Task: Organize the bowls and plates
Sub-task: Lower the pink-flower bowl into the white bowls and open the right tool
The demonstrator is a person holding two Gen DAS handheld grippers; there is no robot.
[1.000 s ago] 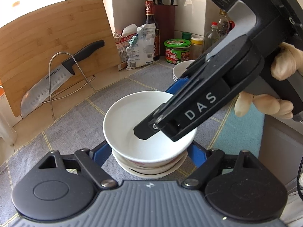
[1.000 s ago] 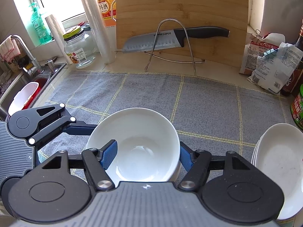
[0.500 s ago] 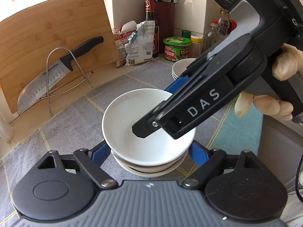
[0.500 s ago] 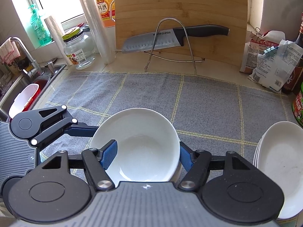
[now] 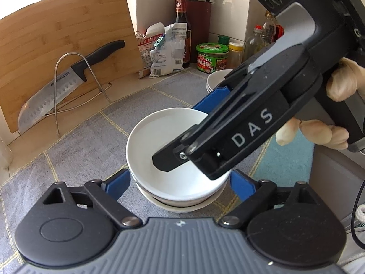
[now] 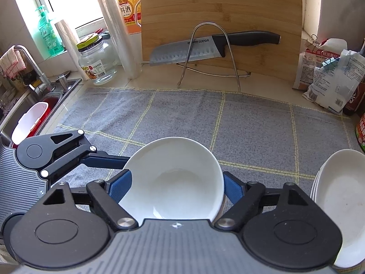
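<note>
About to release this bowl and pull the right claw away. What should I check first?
1. Top bowl seated level in the lower bowls: ok.
2. Right claw pads flank the top bowl's rim on both sides: ok.
3. Left claw steadying the lower bowls: cannot tell; its pads flank them, contact is unclear.
4. Plates stand apart from the bowls: ok.
5. Knife sits on its rack, away from the claws: ok.

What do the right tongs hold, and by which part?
The top white bowl, pinched by opposite sides of its rim. Left tongs flank the stack; grip unclear.
</note>
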